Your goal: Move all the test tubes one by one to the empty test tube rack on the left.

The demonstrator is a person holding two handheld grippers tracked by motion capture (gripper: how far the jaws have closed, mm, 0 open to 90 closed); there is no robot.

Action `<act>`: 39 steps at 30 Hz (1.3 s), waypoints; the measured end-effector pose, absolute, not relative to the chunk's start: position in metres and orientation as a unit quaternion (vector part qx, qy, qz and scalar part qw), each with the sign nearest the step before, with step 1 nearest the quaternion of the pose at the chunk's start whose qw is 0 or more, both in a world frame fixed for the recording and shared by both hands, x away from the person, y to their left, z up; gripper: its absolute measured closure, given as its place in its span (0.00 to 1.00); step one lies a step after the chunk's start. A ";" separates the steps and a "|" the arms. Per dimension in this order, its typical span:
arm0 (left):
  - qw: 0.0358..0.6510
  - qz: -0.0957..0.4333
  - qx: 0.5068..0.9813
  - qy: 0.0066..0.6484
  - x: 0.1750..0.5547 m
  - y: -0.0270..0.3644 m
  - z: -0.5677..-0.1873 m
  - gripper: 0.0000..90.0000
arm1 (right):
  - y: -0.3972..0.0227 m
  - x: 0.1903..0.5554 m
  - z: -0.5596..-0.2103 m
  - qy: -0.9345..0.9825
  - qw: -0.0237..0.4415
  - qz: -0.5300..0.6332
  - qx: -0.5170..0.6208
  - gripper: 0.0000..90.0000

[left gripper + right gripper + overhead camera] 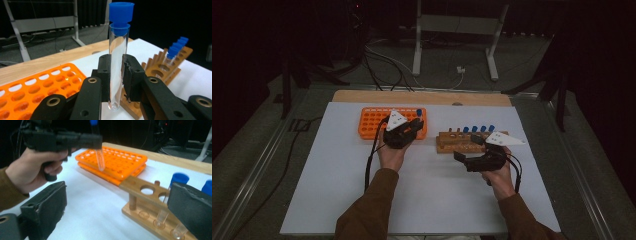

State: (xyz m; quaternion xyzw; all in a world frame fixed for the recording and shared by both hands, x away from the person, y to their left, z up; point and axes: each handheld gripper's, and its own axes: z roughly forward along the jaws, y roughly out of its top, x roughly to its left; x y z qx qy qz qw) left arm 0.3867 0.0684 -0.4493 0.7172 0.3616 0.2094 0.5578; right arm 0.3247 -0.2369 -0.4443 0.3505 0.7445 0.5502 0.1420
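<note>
The capped test tube point(117, 67) is pinched upright in the left gripper point(117, 75) for racking in the orange rack point(37, 92) (right gripper point(112, 215) jaws spread, nothing between them).

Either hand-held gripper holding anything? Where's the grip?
The left hand-held gripper clamps a blue-capped tube around its lower half, upright. The right hand-held gripper is open and holds nothing.

Clear blue-capped test tube point(117, 67) upright, clamped above orange rack point(37, 92).
</note>
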 end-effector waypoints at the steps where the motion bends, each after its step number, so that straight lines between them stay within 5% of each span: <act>1: 0.558 0.212 0.716 0.362 0.388 0.069 -0.450 0.87 | -0.237 0.324 -0.445 0.746 0.143 0.548 0.351 0.01; 16: 0.562 0.233 0.693 0.386 0.414 0.065 -0.473 0.87 | -0.249 0.317 -0.452 0.742 0.138 0.552 0.355 0.01; 39: 0.488 0.235 0.748 0.382 0.427 0.049 -0.503 0.87 | -0.254 0.318 -0.452 0.735 0.130 0.562 0.356 0.01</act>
